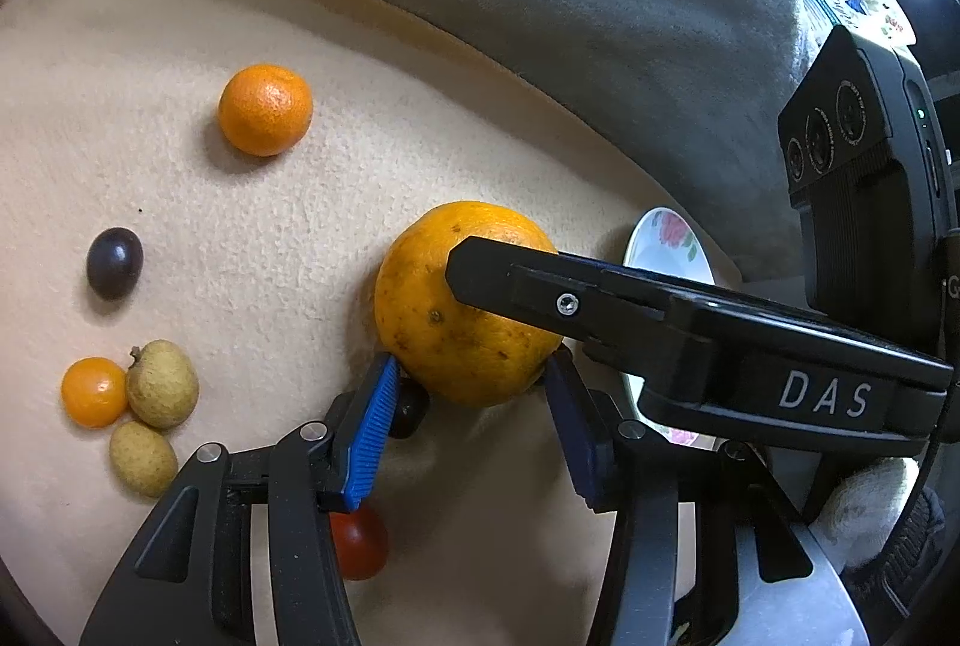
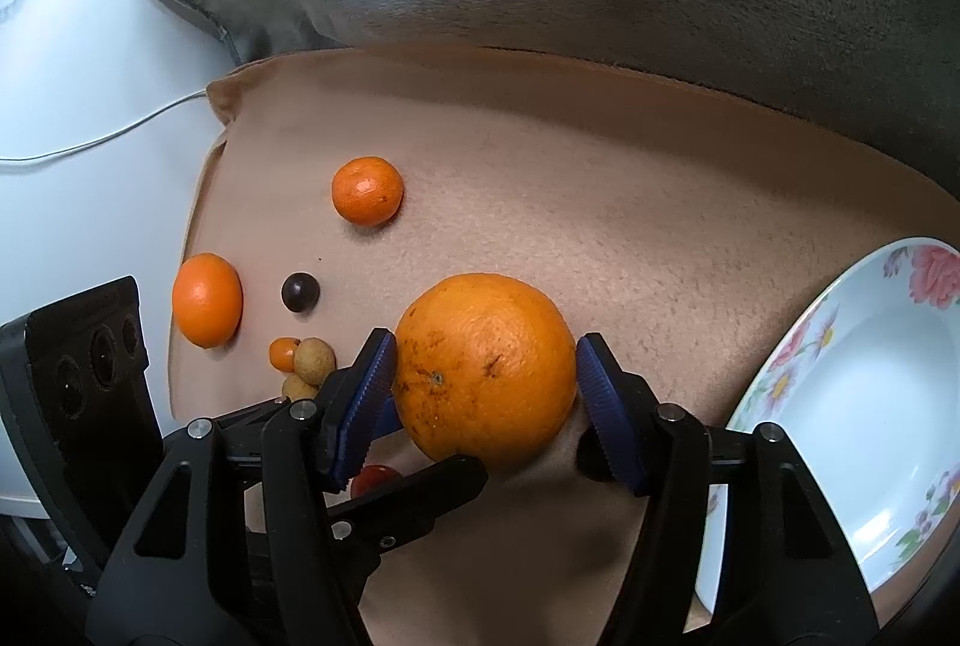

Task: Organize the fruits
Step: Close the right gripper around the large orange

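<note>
Left wrist view
Big orange (image 1: 462,310): on the tan cloth (image 1: 252,202), between the blue pads of the left gripper (image 1: 474,376); the pads sit at its near lower sides, but whether they press it I cannot tell.
Right gripper finger: a black finger crosses over the orange from the right.
Other fruit: a mandarin (image 1: 265,110) far left, a dark grape (image 1: 114,263), a kumquat (image 1: 94,392) touching two longans (image 1: 162,383), a red fruit (image 1: 360,541) near, under the left finger.
Plate (image 1: 666,238): right of the orange, mostly hidden.

Right wrist view
Right gripper (image 2: 486,376): left pad touches the orange (image 2: 485,370), right pad just at its skin; it looks closed on it, the fruit resting on the cloth (image 2: 600,202).
Flowered plate (image 2: 852,382): near right, nothing visible in it.
Second mandarin (image 2: 207,299): far left edge of the cloth.

Step in hand: likely grasping the big orange for the plate.
Next move: probably one gripper must let go, so the other lifts it right into the plate.
</note>
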Demonstrator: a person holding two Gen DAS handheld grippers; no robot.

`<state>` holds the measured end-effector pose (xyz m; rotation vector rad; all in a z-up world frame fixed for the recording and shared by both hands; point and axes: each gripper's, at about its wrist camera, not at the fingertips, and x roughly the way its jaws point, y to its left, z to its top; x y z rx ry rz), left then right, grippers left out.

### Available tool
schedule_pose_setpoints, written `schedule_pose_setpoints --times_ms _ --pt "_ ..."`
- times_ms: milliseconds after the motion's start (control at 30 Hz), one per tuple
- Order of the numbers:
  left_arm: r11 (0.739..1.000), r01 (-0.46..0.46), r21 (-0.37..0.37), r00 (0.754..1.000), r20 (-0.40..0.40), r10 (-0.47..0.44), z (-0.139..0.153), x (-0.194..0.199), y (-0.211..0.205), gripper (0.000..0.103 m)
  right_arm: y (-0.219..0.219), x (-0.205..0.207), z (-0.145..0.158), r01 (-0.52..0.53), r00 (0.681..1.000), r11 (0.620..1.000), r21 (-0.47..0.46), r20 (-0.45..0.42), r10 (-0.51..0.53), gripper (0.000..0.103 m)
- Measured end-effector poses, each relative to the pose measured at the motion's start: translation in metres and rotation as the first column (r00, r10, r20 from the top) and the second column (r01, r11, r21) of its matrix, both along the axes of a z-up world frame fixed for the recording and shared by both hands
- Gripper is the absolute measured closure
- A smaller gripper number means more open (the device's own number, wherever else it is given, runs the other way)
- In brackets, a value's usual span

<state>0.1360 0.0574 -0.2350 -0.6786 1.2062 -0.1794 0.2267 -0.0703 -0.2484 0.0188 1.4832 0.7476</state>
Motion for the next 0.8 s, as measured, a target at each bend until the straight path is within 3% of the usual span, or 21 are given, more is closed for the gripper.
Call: schedule_pose_setpoints --times_ms 800 --pt "0.997 0.028 0.079 0.997 0.071 -0.034 0.024 0.007 -0.018 0.053 -0.027 -0.01 0.036 0.04 0.998 0.998 0.048 0.055 -0.043 0.038"
